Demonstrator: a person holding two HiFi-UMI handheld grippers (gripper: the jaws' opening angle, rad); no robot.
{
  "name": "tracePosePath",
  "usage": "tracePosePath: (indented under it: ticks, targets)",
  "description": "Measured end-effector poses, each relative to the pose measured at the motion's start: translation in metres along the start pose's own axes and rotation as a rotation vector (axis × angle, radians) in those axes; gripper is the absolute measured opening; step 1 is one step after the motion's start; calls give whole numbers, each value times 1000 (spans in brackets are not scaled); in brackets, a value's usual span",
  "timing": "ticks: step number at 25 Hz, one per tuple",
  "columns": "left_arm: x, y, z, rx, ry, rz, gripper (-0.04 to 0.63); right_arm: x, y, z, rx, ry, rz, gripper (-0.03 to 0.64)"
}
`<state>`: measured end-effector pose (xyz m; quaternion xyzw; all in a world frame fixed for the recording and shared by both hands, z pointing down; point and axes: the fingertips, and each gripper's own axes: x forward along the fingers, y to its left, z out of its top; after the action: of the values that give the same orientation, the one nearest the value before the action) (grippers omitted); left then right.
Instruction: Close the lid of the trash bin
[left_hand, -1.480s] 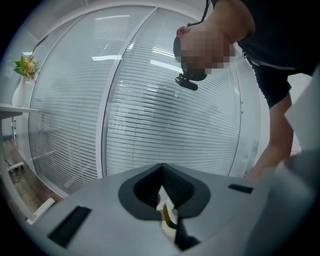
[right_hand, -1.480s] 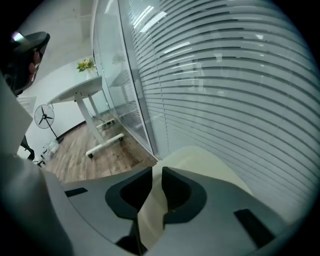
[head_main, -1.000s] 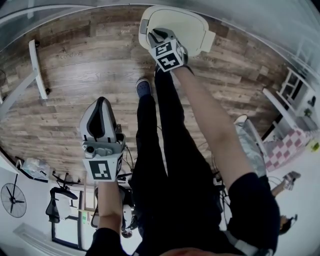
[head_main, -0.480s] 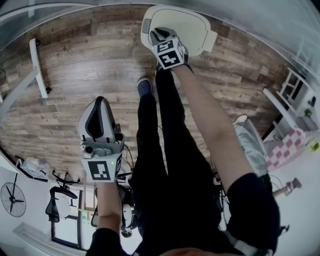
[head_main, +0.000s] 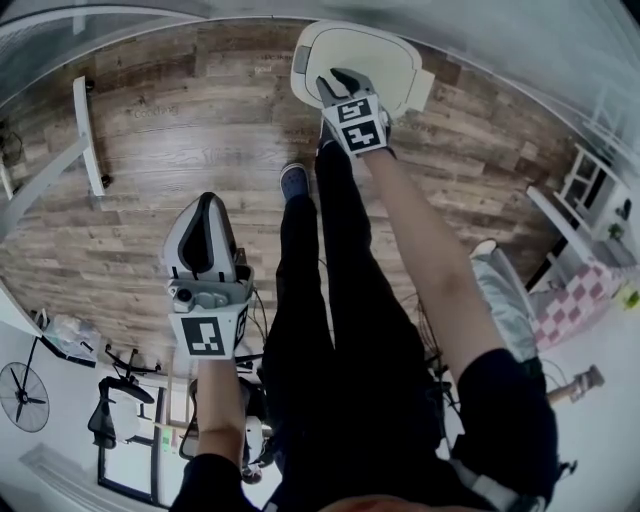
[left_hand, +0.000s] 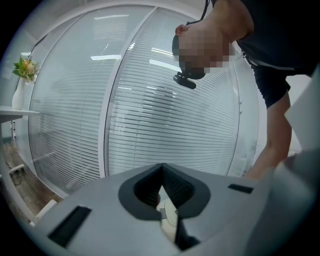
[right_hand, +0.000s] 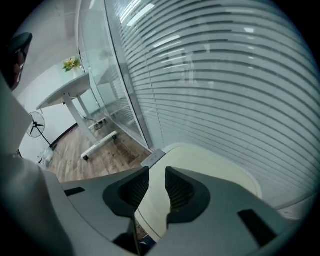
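Observation:
The trash bin's cream lid (head_main: 375, 48) lies flat on the bin at the top of the head view, by the glass wall. My right gripper (head_main: 337, 80) hangs over the lid's near edge and points steeply down. In the right gripper view its jaws (right_hand: 156, 171) are opening; the lid (right_hand: 212, 161) shows through the gap below them, and the pads do not press on it. My left gripper (head_main: 207, 207) is held in the air at the left, well away from the bin. Its fingertips (left_hand: 161, 169) meet, with nothing between them.
The person's legs and a blue shoe (head_main: 294, 182) stand just before the bin on the wooden floor. A white desk foot (head_main: 88, 135) lies at the left, a standing fan (head_main: 22, 398) lower left. The glass wall with blinds (right_hand: 225, 75) runs right behind the bin.
The right gripper has lifted slightly off the lid's near edge and its jaws have parted. The lid stays flat. The left gripper has kept its place.

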<state>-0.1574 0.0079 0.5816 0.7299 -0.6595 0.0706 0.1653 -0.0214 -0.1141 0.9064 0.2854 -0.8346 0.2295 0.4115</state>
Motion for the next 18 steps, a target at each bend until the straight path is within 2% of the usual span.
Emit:
tracePosePath:
  ticks: [5, 10, 15, 18]
  targets:
    - [-16, -5, 12, -20, 6, -6, 6, -66, -20, 6, 52, -99, -71, 98]
    - [-34, -10, 40, 4, -16, -5, 6, -149, -38, 12, 110, -197, -146, 109]
    - [-54, -10, 75, 34, -50, -21, 6, -242, -31, 53, 119, -311, -200, 126]
    - [-70, -15, 88, 81, -67, -57, 6, -296, -20, 77, 115, -379, -225, 135]
